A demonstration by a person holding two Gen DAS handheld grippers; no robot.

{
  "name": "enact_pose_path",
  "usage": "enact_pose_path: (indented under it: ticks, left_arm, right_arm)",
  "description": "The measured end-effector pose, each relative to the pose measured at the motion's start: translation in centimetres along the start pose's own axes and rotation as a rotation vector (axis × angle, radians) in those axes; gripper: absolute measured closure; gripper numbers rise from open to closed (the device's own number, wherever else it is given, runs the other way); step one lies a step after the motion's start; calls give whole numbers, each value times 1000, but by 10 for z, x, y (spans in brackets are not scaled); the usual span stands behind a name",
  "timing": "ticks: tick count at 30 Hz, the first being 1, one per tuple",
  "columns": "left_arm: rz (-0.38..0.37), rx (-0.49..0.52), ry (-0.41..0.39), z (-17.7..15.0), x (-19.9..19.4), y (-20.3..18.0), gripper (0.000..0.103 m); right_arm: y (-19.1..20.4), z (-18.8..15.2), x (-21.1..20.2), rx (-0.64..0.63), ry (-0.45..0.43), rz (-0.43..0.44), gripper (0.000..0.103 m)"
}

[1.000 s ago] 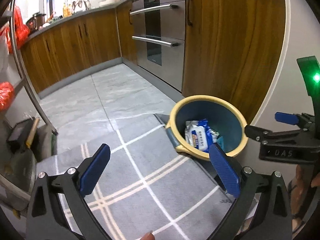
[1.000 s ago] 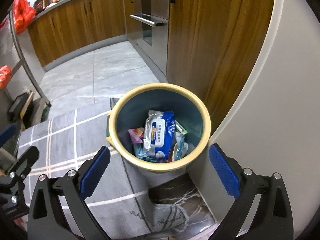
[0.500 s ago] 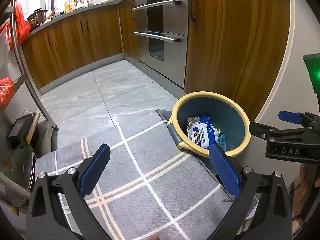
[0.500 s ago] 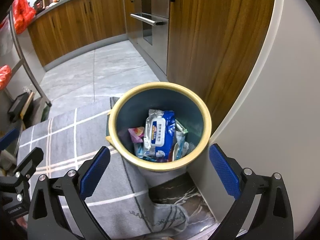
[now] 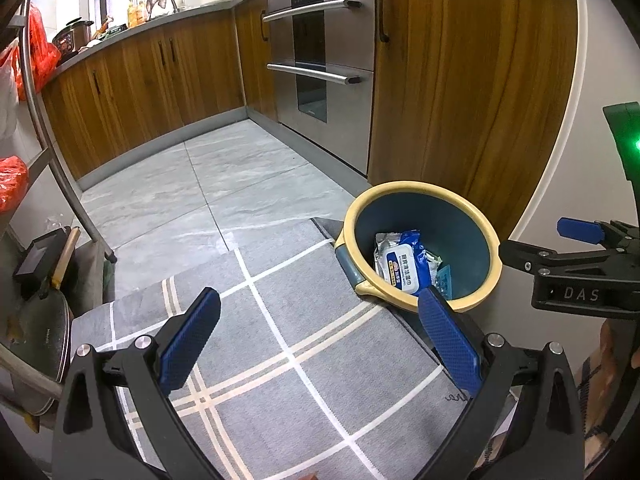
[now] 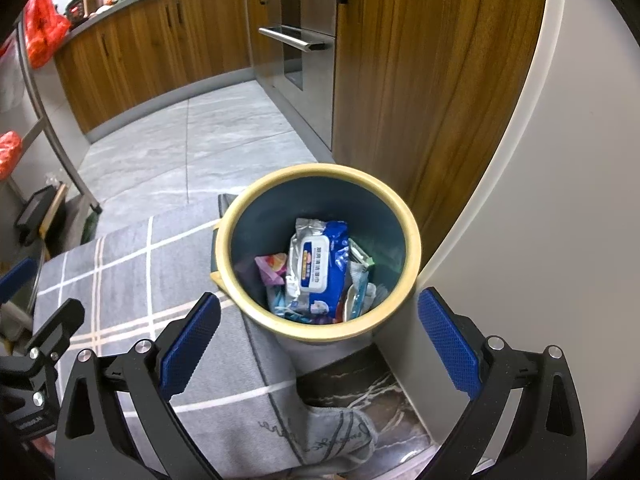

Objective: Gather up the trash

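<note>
A blue bin with a yellow rim [image 6: 224,240] stands on the floor by a white wall corner; it also shows in the left wrist view [image 5: 348,216]. Inside lie a blue-and-silver wet wipes pack [image 6: 312,264], a pink wrapper [image 6: 272,264] and other wrappers. My right gripper [image 6: 318,340] is open and empty, above the bin's near rim. My left gripper [image 5: 320,336] is open and empty over the grey checked rug [image 5: 280,340], left of the bin. The right gripper's fingers [image 5: 580,232] show at the right edge of the left wrist view.
Wooden cabinets [image 5: 160,80] and a steel oven [image 5: 320,60] line the far side. A metal rack [image 5: 60,160] with a pan lid [image 5: 36,352] and red bags stands at left. A grey sock-like cloth [image 6: 340,436] lies on dark marble before the bin.
The left gripper has pulled back and tilted a little, so the bin sits lower right in its view. The right gripper has barely moved. Both stay open.
</note>
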State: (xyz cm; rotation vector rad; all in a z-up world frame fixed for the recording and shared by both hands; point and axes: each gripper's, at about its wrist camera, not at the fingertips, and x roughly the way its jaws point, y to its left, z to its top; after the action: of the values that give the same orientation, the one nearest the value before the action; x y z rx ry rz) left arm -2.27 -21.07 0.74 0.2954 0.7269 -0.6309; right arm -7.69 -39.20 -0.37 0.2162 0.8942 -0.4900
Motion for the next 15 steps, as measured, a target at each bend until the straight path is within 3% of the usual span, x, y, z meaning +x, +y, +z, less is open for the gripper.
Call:
enact_pose_path:
  ticks: [15]
  left_arm:
    - [5, 13, 1, -1, -2, -1, 6]
  right_arm:
    - [1, -1, -1, -2, 0, -1, 5]
